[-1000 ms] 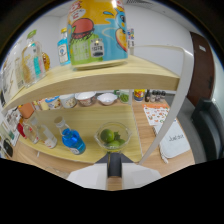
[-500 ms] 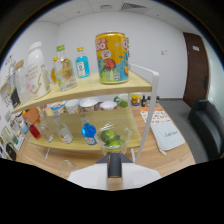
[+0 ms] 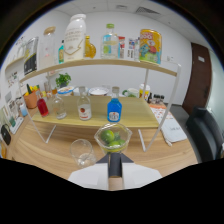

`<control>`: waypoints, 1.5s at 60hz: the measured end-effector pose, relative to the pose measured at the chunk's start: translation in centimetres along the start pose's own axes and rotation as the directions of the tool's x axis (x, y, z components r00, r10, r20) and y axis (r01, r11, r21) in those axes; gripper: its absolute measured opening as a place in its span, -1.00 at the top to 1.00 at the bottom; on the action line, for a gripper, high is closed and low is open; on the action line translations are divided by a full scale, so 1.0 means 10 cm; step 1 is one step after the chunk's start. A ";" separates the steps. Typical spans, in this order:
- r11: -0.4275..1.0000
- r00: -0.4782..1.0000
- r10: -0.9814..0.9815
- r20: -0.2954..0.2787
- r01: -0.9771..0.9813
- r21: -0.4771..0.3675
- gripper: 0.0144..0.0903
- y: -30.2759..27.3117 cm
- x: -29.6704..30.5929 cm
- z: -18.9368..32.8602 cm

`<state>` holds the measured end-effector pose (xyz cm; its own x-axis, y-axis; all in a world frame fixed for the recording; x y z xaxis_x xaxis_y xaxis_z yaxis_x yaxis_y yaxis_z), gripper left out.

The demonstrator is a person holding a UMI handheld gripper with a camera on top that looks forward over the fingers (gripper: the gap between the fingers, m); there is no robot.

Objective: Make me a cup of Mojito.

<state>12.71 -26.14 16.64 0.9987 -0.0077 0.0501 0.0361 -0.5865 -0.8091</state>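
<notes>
Just ahead of your gripper (image 3: 114, 167), closed on the stem under it, sits the bowl of limes (image 3: 112, 138). Empty glass (image 3: 82, 151) stands just left of that bowl. Beyond the bowl: blue bottle (image 3: 114, 110), red-label bottle (image 3: 84, 108). Looks like lime step; next, tip limes into the glass.
</notes>
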 end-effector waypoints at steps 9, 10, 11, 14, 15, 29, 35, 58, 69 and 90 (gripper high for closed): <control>0.946 0.945 -0.312 -0.094 0.318 0.066 0.97 -0.23 -0.03 0.00; 0.930 0.929 -0.353 -0.107 0.361 0.074 0.97 -0.26 -0.04 0.00; 0.911 0.911 -0.394 -0.121 0.404 0.081 0.97 -0.30 -0.05 0.00; 0.844 0.845 -0.511 -0.160 0.528 0.095 0.97 -0.40 -0.07 -0.01; 0.818 0.819 -0.547 -0.173 0.567 0.097 0.97 -0.44 -0.08 -0.01; 0.347 0.347 -0.886 -0.308 0.936 0.056 0.98 -0.74 -0.15 0.02; 0.134 0.136 -0.934 -0.329 0.991 0.029 0.97 -0.77 -0.21 0.06; -0.318 -0.307 -0.891 -0.334 0.948 -0.023 0.97 -0.69 -0.39 0.15; -0.186 -0.165 -0.924 -0.346 0.982 0.028 0.97 -0.77 -0.34 0.03; 0.726 0.798 -0.571 -0.192 0.600 0.335 0.97 -1.23 0.25 -0.59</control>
<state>14.52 -23.75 30.15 0.7695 0.1732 0.6147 0.6378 -0.1592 -0.7535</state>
